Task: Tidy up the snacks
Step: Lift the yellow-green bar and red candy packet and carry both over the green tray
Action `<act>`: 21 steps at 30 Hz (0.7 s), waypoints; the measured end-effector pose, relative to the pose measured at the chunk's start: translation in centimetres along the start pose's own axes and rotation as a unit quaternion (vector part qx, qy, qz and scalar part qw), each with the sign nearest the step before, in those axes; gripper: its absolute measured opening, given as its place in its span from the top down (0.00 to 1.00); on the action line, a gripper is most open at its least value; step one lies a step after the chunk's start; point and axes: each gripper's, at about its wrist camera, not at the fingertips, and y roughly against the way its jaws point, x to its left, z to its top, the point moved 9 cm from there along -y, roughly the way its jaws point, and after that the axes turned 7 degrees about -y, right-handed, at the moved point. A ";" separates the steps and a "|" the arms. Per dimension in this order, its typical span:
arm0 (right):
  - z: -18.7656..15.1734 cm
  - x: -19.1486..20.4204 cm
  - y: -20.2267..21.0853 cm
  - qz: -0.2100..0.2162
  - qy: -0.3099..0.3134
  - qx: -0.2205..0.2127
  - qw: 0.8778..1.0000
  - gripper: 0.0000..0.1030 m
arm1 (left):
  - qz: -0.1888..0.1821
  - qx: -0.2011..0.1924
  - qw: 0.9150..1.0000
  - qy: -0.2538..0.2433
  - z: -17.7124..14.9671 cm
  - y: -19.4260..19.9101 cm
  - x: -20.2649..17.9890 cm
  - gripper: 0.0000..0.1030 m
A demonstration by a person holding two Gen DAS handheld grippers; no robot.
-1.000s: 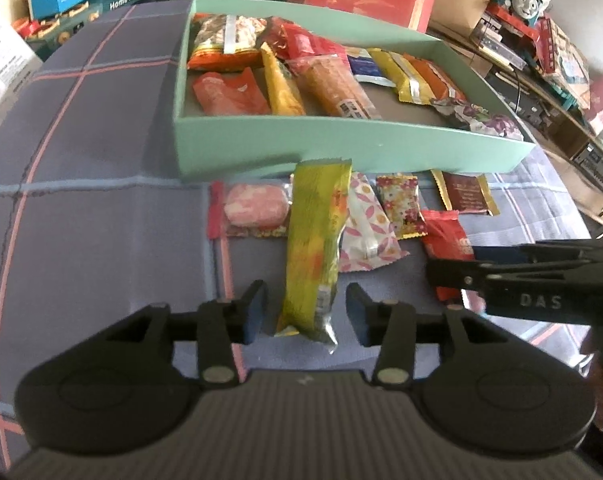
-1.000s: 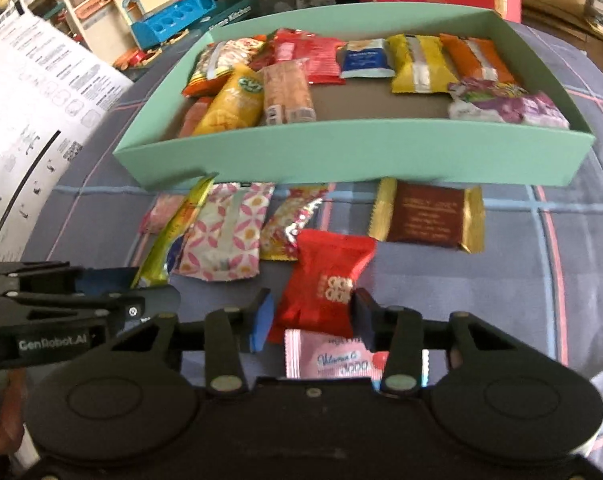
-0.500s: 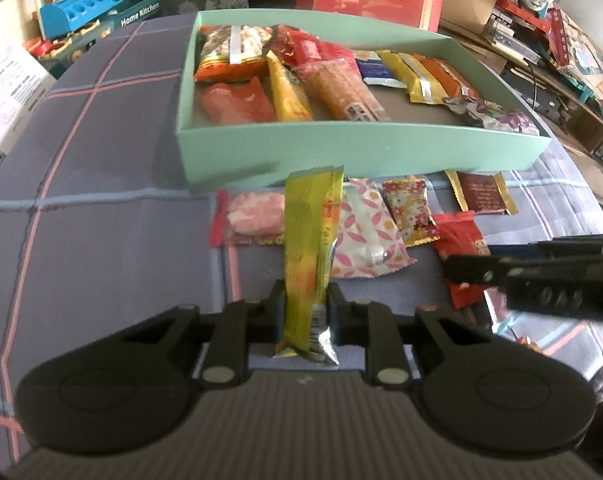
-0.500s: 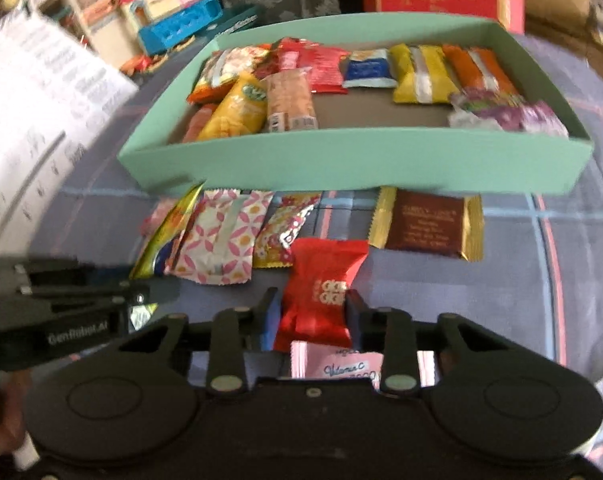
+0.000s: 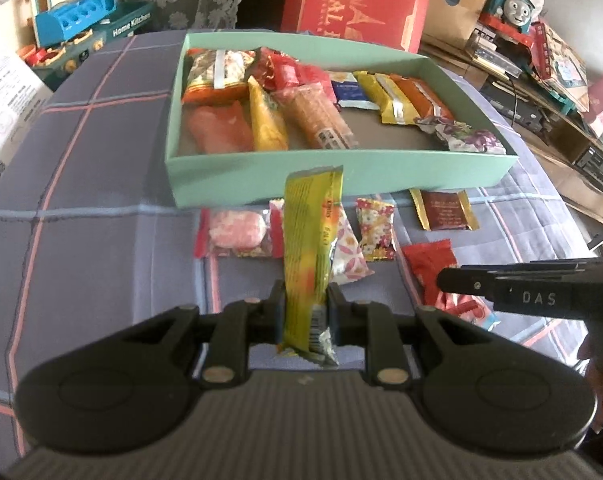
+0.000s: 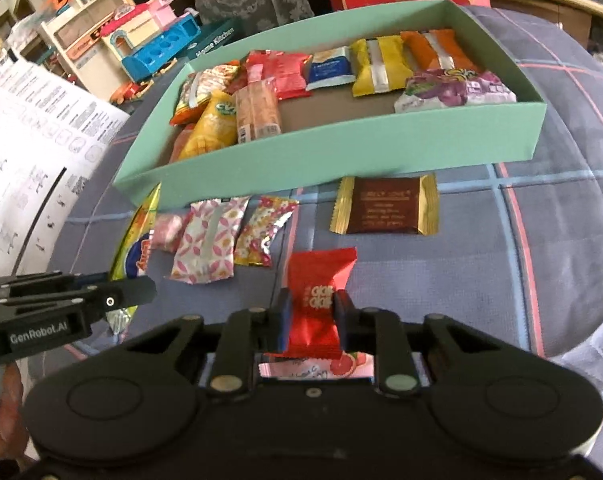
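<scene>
My left gripper (image 5: pixel 303 306) is shut on a long yellow-green snack bar (image 5: pixel 309 240) and holds it lifted, pointing toward the mint green box (image 5: pixel 341 176). My right gripper (image 6: pixel 311 314) is shut on a red snack packet (image 6: pixel 315 296), raised off the cloth. The box (image 6: pixel 341 148) holds several snacks along its back and left side. A pink candy (image 5: pixel 235 230), a pink-patterned packet (image 6: pixel 209 240), a floral packet (image 6: pixel 263 230) and a brown gold-edged packet (image 6: pixel 385 212) lie on the cloth before the box. A pink sachet (image 6: pixel 317 368) lies under the right gripper.
The table has a blue plaid cloth (image 5: pixel 81 200). Toy kitchen sets (image 6: pixel 141 40) and a printed sheet (image 6: pixel 33 140) are at the left. A red box (image 5: pixel 357 0) stands behind the green box. Shelves with clutter and a toy train (image 5: pixel 513 4) are at the right.
Both grippers closed: the left on the yellow-green bar, the right on the red packet. Both packets have since been lifted off the cloth.
</scene>
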 end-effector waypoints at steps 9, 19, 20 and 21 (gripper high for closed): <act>-0.8 1.0 -0.7 -0.032 0.039 -0.005 0.999 0.54 | -0.004 -0.006 1.000 0.001 -0.1 0.6 0.0 0.81; -0.5 1.3 0.3 -0.024 0.056 -0.014 0.998 0.68 | -0.024 -0.024 0.999 0.004 0.7 2.4 -0.2 0.81; -0.2 1.1 0.9 -0.013 0.043 -0.016 0.999 0.68 | -0.027 -0.028 0.999 0.003 1.0 2.6 -0.4 0.81; 0.2 1.0 1.5 -0.003 0.030 -0.019 0.999 0.68 | -0.031 -0.032 0.999 0.001 1.3 3.0 -0.6 0.81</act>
